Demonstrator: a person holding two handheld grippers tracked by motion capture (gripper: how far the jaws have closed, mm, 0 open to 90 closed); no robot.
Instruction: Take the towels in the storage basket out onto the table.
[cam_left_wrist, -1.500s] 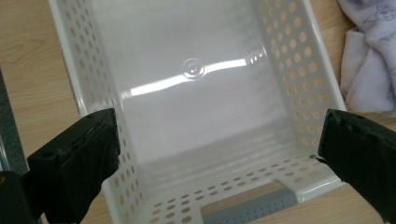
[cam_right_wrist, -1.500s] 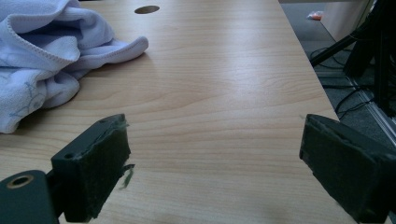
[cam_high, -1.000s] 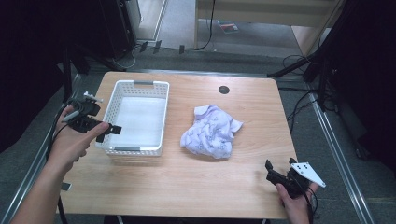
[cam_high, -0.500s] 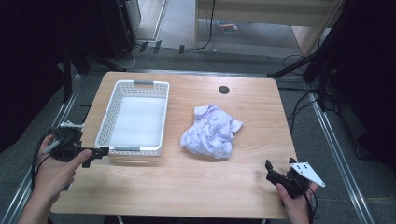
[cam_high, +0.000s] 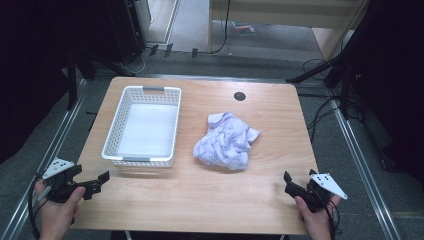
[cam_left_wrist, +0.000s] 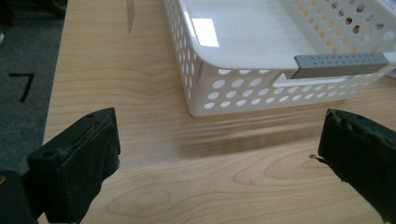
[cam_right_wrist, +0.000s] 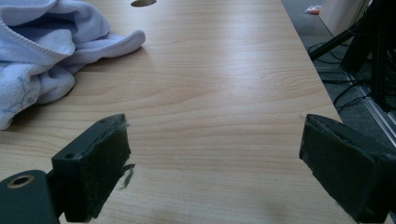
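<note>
The left gripper (cam_high: 102, 178) is held spread and empty beside the empty white basket (cam_high: 116, 125). The crumpled lilac cloth (cam_high: 227, 141) lies mid-tabletop (cam_high: 200, 200). The right gripper (cam_high: 288, 181) is likewise spread, empty. Probably nothing is begun; the cloth likely needs grasping next.

A white perforated basket (cam_high: 142, 127) with grey handle strips sits empty and upright just ahead of the left gripper (cam_high: 95, 183). A crumpled pale lavender cloth (cam_high: 226, 141) lies ahead-left of the right gripper (cam_high: 291, 184), well apart.
</note>
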